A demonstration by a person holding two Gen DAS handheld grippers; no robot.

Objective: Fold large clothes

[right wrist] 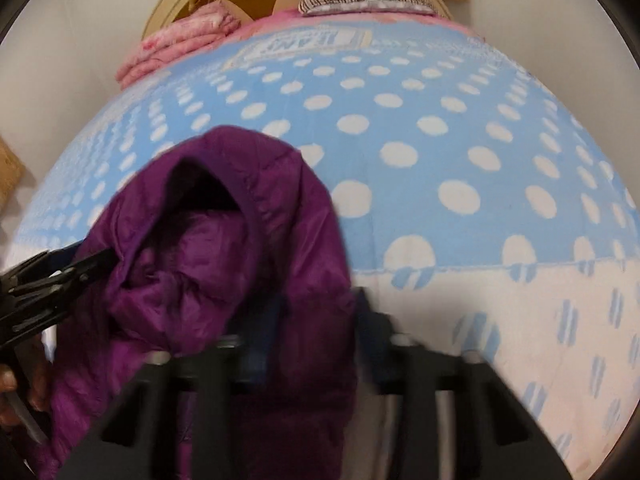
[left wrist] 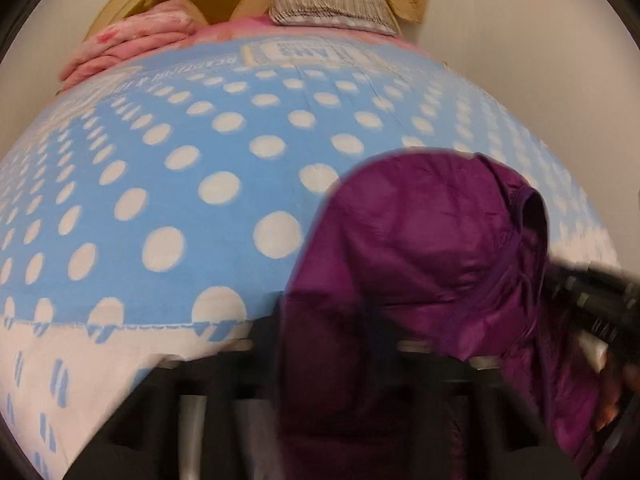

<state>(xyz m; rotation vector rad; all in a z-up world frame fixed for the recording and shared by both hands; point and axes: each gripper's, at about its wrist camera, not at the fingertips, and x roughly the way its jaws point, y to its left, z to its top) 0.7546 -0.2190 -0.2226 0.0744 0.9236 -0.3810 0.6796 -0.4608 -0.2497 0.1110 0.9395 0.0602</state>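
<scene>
Purple puffer jacket bunched and lifted over the near edge of a bed w/ blue polka-dot blanket; in left wrist view fills 4–6 o'clock, in right wrist view 7–9 o'clock. Hood or collar opening gapes at top of the bundle, approx 10 o'clock of the jacket in right view.

Left gripper: seen from right cam at 9 o'clock, fingers drawn in on a jacket edge, fabric pinched between. In own view fingertips buried under purple cloth, so grip read from the other cam. Right gripper: at 3 o'clock in left view, blurred; jaws read as together on the jacket's opposite edge, fabric draped over its own fingers in right view. Both clamped on jacket, then.

Step, by judgement: pick-up/carry stage, garment held at two points, not yet spread. No fold visible so far.

Next move calls for: pulling hands apart to stretch the jacket flat, laying it on the blanket toward 12 o'clock, clear of the pink folded bedding and striped pillow at far end. Slippery shell fabric, so firm pinch needed; loose hood and sleeves likely to flop.
</scene>
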